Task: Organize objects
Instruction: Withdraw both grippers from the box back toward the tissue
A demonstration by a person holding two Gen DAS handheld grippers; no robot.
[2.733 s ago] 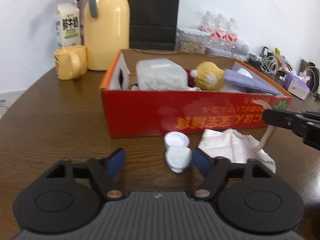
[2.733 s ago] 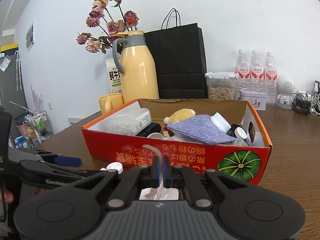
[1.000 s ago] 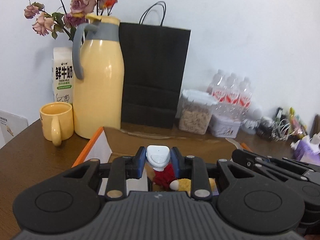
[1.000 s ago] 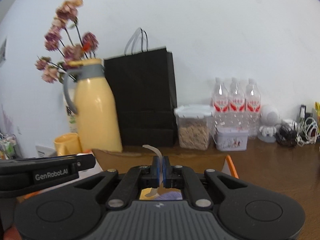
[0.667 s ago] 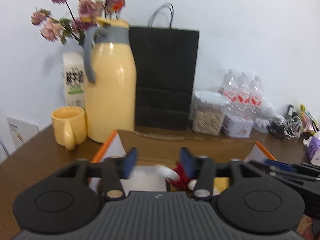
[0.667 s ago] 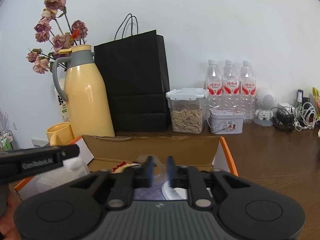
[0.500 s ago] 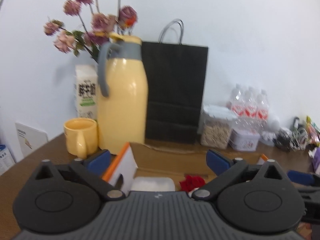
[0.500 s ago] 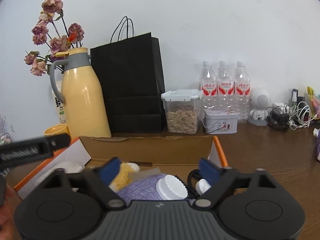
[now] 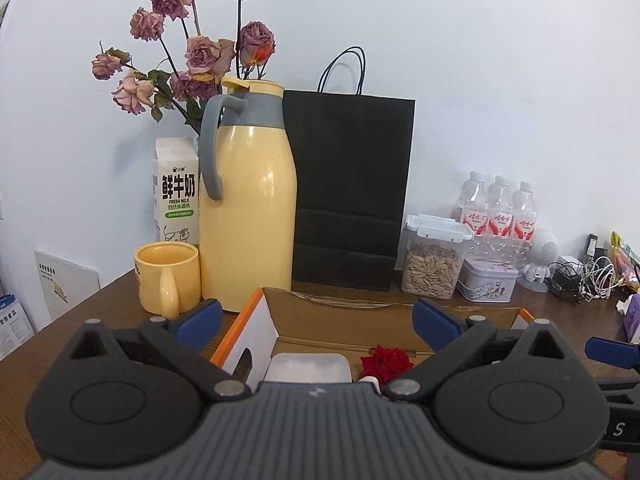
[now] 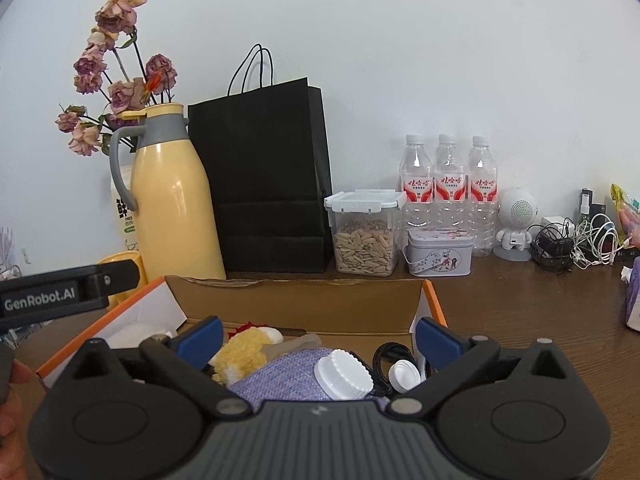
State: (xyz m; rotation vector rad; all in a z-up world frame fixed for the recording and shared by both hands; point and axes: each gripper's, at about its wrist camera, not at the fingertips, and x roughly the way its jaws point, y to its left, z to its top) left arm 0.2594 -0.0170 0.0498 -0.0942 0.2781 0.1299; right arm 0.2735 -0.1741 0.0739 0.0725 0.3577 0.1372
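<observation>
The orange cardboard box [image 9: 256, 312] lies under both grippers. My left gripper [image 9: 318, 320] is open and empty above its left half, over a clear plastic tub [image 9: 308, 366] and a red rose [image 9: 386, 360]. My right gripper [image 10: 318, 338] is open and empty above its right half [image 10: 434, 304], over a yellow plush toy [image 10: 244, 350], a purple cloth pouch [image 10: 288, 378], a ribbed white cap [image 10: 342, 374] and a smaller white cap [image 10: 404, 374]. The left gripper's arm [image 10: 68, 294] shows at the left of the right wrist view.
Behind the box stand a yellow thermos jug [image 9: 248, 208], a yellow mug [image 9: 168, 276], a milk carton [image 9: 176, 196], a black paper bag [image 9: 348, 188], a seed container [image 10: 366, 232], a tin [image 10: 438, 256], three water bottles [image 10: 450, 184] and tangled cables [image 10: 576, 240].
Both grippers lifted from the table to above the box. The left let go of the small white bottle and the right let go of the clear spoon; both jaws opened wide.
</observation>
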